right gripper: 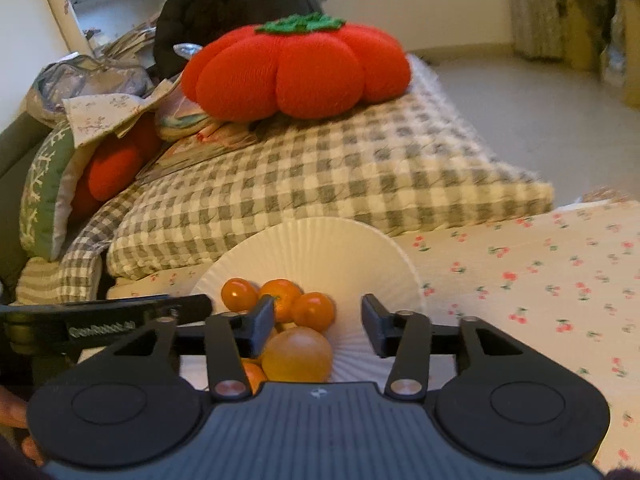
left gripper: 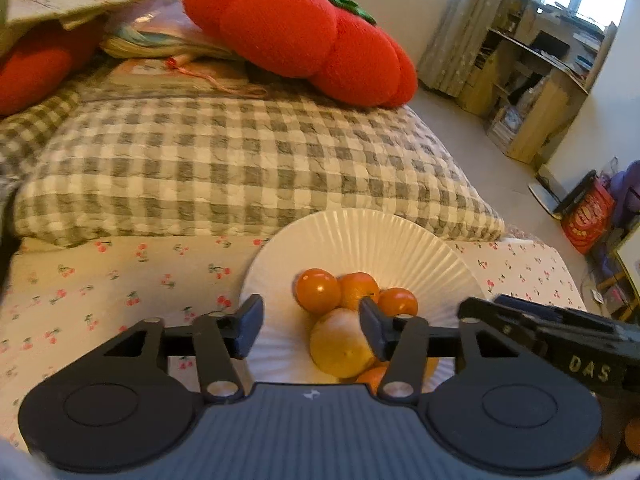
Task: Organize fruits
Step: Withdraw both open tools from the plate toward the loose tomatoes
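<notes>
With both my left claw (left gripper: 311, 330) and right claw (right gripper: 318, 326) apart and empty just above the heaped fruit (left gripper: 340, 320), I fear a nudge rolls one off the plate (left gripper: 400, 240) onto the bed (left gripper: 100, 280).

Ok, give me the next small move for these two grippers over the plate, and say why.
Probably lift both clear and look for any fruit still off the plate. The left gripper and right gripper both stand open with nothing gripped, and the yellow fruit and small orange fruits already lie piled on the white plate. A bit of orange shows at the left view's lower right edge, too cut off to identify.
</notes>
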`<state>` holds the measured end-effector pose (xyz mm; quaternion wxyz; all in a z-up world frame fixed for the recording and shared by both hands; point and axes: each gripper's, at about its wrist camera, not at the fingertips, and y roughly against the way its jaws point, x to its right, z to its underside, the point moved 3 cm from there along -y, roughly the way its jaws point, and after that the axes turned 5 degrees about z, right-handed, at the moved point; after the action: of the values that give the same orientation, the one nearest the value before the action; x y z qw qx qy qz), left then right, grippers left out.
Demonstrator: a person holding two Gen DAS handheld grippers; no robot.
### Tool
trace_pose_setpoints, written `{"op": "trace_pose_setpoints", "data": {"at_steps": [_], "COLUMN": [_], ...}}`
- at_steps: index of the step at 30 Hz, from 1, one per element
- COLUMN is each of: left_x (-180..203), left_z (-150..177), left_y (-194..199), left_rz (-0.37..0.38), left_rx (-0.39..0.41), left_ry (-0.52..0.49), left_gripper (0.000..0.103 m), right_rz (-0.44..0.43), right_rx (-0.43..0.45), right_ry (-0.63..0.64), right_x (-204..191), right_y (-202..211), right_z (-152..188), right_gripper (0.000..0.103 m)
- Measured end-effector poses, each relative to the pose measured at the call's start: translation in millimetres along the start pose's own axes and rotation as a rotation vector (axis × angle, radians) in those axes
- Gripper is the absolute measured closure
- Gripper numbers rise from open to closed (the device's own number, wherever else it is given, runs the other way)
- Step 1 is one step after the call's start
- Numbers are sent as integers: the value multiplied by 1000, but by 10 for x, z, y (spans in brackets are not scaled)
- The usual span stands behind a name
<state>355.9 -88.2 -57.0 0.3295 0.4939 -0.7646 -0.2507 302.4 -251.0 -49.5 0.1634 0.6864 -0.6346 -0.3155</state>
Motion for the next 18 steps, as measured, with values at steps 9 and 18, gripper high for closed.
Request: {"op": "trace_pose_setpoints", "data": {"at_steps": [9,18], "left_x": [-7,-193], "left_z": [190,582], "left_y": [443,888], "left_rz": [-73,-144], "left_rx": [9,0], "left_ry": [-4,10], "left_gripper": [40,26], "right_rz": [29,-24], "right_rx": [51,49], "right_ry": [153,174], "right_x": [-370,-587], "right_y": [390,689], "right_z": [248,538], "right_gripper": [30,11]}}
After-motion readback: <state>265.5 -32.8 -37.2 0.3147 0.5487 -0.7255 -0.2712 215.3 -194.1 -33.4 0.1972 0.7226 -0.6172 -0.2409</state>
